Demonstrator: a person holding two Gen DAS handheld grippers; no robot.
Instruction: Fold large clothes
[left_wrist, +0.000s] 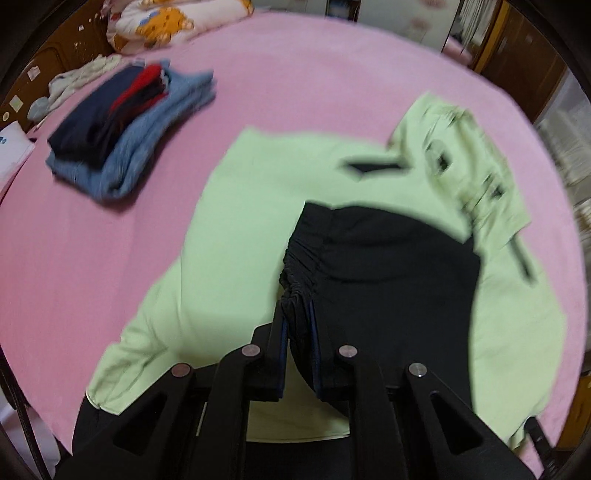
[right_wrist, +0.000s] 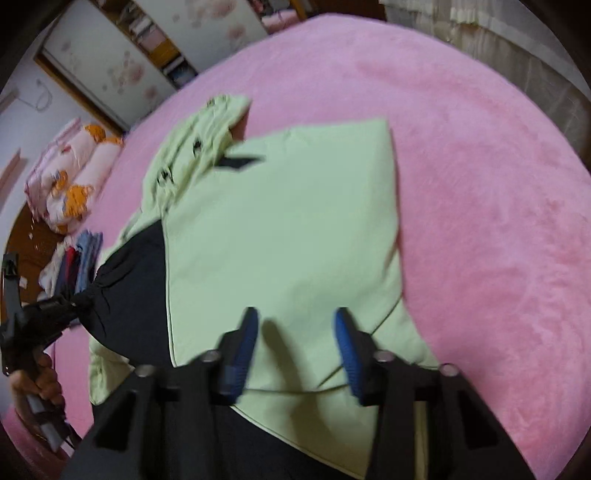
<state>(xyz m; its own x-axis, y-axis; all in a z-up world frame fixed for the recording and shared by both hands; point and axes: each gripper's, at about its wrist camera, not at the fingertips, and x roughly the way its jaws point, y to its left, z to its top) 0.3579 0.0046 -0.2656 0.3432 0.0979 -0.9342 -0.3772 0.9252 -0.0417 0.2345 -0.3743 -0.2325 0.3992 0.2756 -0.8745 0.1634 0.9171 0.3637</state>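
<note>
Dark cuff fabric is pinched tight between the jaws of the left gripper, the elastic gathered into pleats right at the pads, so the black sleeve can be drawn across the body of the garment. The green jacket is spread over the middle of the pink bed, its hood end pointed toward the far edge and its hem end nearest the two cameras. From the right wrist view the left gripper is seen at the garment's left side, a hand wrapped round its handle, the black sleeve stretched taut from the pinch. A sleeve fold inward appears to be the step in hand.

The right gripper is held over the near part of the green panel, blue pads set apart with nothing clamped; only cloth lies beneath the gap. A hold-down or a grab of the hem edge is judged likely, to stop the body sliding while the sleeve is pulled.

A stack of folded clothes is kept near the bed's far left corner, well apart, presumably as the finished pile. A printed pillow rests at the far edge.
</note>
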